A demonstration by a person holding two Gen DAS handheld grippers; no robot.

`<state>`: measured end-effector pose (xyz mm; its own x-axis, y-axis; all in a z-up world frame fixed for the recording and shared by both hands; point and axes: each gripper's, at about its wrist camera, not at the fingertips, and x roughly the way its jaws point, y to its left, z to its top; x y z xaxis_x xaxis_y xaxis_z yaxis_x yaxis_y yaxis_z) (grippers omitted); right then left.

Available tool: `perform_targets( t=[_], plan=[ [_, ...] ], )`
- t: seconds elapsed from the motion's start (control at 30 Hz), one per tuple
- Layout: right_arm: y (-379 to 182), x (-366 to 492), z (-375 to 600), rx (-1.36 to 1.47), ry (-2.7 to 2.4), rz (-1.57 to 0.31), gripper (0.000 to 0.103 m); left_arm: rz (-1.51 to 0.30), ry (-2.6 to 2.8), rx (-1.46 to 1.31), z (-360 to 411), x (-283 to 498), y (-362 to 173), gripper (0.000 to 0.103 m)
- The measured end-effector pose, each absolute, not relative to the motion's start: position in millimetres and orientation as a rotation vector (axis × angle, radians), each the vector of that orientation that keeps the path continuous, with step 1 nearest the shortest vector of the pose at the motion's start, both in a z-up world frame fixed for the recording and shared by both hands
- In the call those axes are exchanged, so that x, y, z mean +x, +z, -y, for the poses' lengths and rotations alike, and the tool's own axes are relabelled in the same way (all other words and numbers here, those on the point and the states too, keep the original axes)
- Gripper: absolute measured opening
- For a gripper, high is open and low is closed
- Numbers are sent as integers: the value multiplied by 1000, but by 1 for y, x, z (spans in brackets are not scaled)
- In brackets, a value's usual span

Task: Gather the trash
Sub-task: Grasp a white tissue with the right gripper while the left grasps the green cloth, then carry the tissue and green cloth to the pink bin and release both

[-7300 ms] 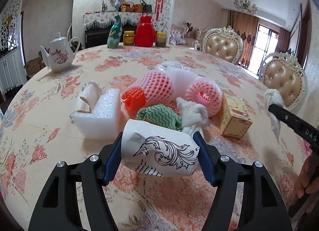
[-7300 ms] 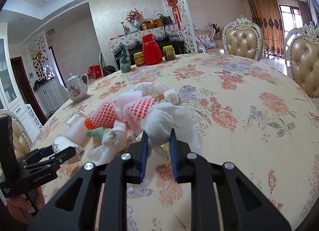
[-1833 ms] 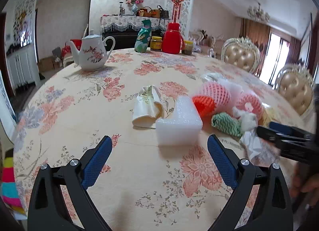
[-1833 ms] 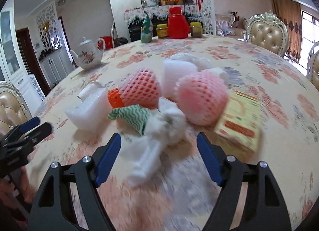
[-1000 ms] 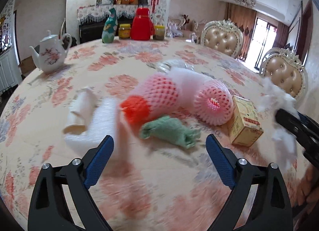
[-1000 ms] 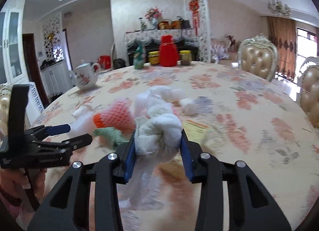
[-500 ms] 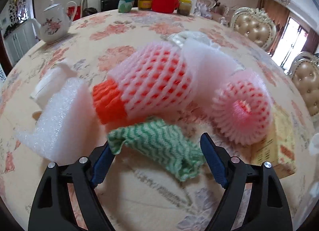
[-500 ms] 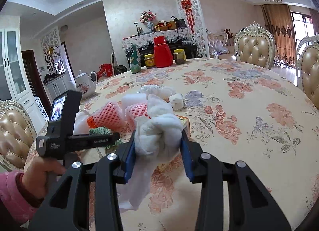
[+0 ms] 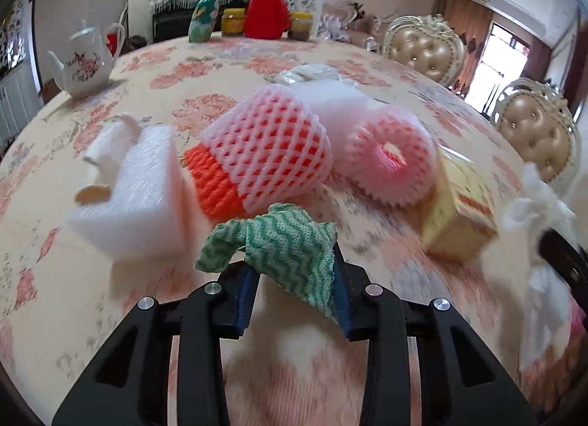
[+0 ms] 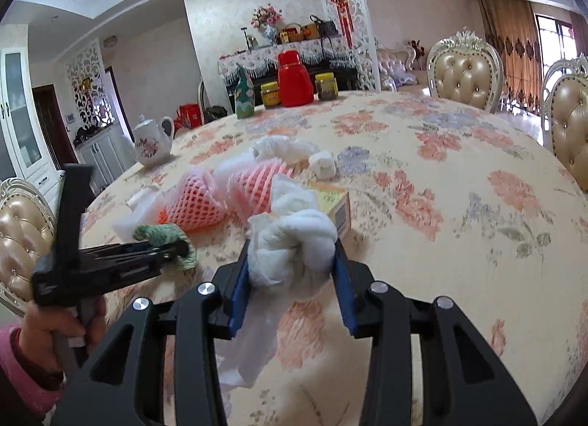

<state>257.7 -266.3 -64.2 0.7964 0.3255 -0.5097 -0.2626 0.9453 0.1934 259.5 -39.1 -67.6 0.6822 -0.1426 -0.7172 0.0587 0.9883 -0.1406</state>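
My left gripper [image 9: 294,279] is closing its jaws, and both pads press on a crumpled green-and-white cloth [image 9: 283,242] near the table's front. Behind the cloth lie a pink foam net over an orange one [image 9: 268,147], a rolled pink foam net [image 9: 389,154], a white foam block [image 9: 139,187], a paper cup [image 9: 110,139] and a yellow carton [image 9: 455,213]. My right gripper [image 10: 294,268] is shut on a knotted white plastic wad [image 10: 294,238], held above the table to the right of the pile. The right wrist view shows the left gripper [image 10: 180,246] with the green cloth [image 10: 158,233].
A flowered cloth covers the round table [image 10: 459,176]. At the far side stand a teapot [image 9: 86,62], a red thermos [image 9: 266,9] and jars. Padded chairs [image 9: 422,44] line the right. A hand in a pink sleeve [image 10: 55,323] holds the left gripper.
The left jaws went from wide apart around the green cloth to pinched on it. The right gripper kept its hold on the white wad and shifted slightly.
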Motion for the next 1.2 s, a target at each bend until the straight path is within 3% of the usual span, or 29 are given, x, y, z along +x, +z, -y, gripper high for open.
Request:
perform_targets(
  t=[0.43,1.2],
  plan=[
    [-70,216,252,84,295,-584,40,-625,-203,-50,45,171,-43,33],
    [-59,175,270,77,264,-528,40,-475,-263,-11,72,122,-22,34]
  ],
)
